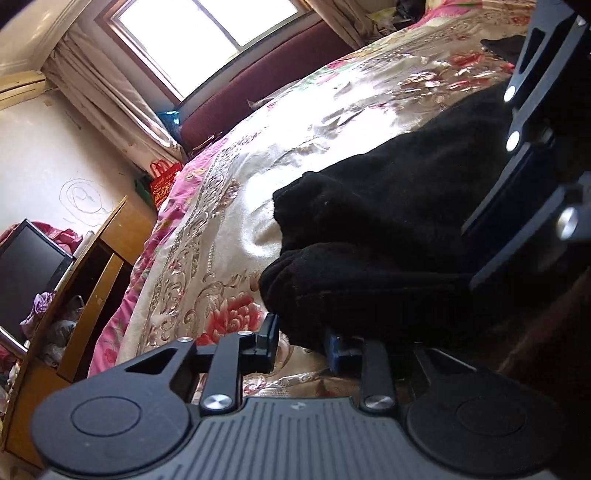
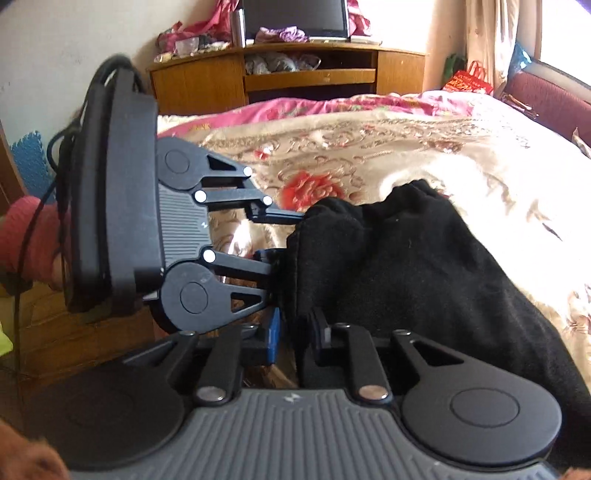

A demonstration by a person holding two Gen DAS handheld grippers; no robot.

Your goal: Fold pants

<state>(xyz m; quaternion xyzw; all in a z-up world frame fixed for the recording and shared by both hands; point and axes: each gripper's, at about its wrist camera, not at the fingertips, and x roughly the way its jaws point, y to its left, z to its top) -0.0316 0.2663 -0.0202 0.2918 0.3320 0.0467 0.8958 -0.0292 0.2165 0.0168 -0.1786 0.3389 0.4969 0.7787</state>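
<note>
Black fleece pants [image 1: 388,221] [image 2: 406,277] lie on a floral satin bedcover [image 1: 295,129] [image 2: 369,147], with their bunched near end toward both grippers. In the left wrist view my left gripper [image 1: 301,341] has its jaws narrow, with that end of the cloth between the pads. The right wrist view shows the same left gripper [image 2: 286,238] side-on, fingers above and below the cloth edge. Just beside it, my right gripper [image 2: 295,334] is closed narrow on the same edge. Seen from the left, the right gripper [image 1: 471,256] lies over the pants at the frame's right edge.
A wooden desk [image 2: 314,77] [image 1: 92,277] with a dark monitor [image 2: 295,18] and clutter stands past the bed's foot. A red bag [image 2: 467,83] and a maroon bench [image 2: 546,99] sit under the window [image 1: 207,26]. A pink-sleeved hand [image 2: 26,229] holds the left gripper.
</note>
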